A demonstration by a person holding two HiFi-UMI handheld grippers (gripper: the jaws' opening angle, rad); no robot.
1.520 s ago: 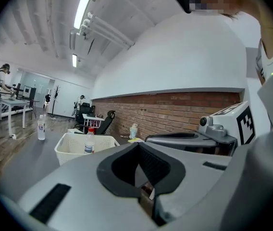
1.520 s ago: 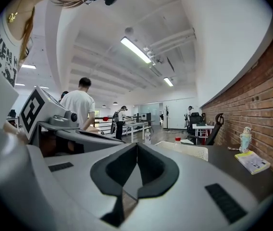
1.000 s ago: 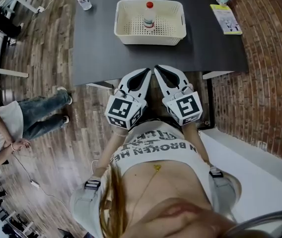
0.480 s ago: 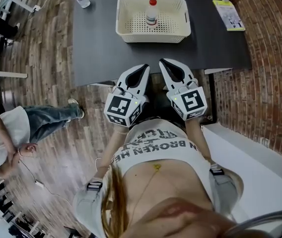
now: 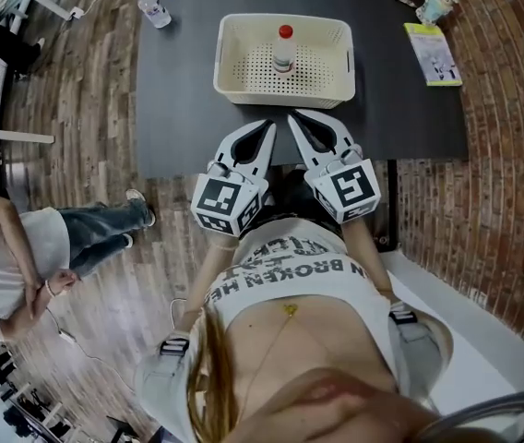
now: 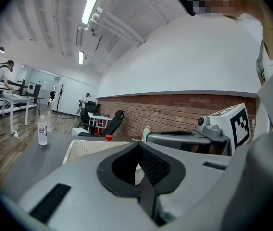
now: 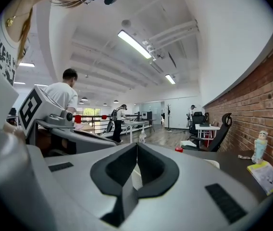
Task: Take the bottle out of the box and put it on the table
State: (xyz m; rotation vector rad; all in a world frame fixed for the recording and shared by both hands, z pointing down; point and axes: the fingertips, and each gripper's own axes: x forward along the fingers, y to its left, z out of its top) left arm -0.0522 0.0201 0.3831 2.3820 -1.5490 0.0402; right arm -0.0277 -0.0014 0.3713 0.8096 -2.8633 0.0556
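A clear bottle with a red cap (image 5: 283, 49) stands upright in a cream perforated box (image 5: 234, 83) on the dark table (image 5: 179, 90). My left gripper (image 5: 268, 125) and right gripper (image 5: 292, 117) sit side by side over the table's near edge, just short of the box. Both are shut with nothing between their jaws. In the left gripper view the shut left gripper (image 6: 137, 146) points at the box (image 6: 83, 148), and the red cap (image 6: 108, 138) shows above its rim. In the right gripper view the right gripper (image 7: 137, 146) is shut, with the red cap (image 7: 178, 149) to its right.
A second clear bottle (image 5: 153, 8) stands at the table's far left corner. A yellow booklet (image 5: 434, 52) and a small cup figure (image 5: 435, 5) lie at the far right. A person (image 5: 22, 247) stands on the wooden floor to the left. A brick wall (image 5: 511, 155) runs along the right.
Both grippers have moved forward together from over the floor to the table's near edge, closer to the box. Both stay shut. The person on the left has shifted.
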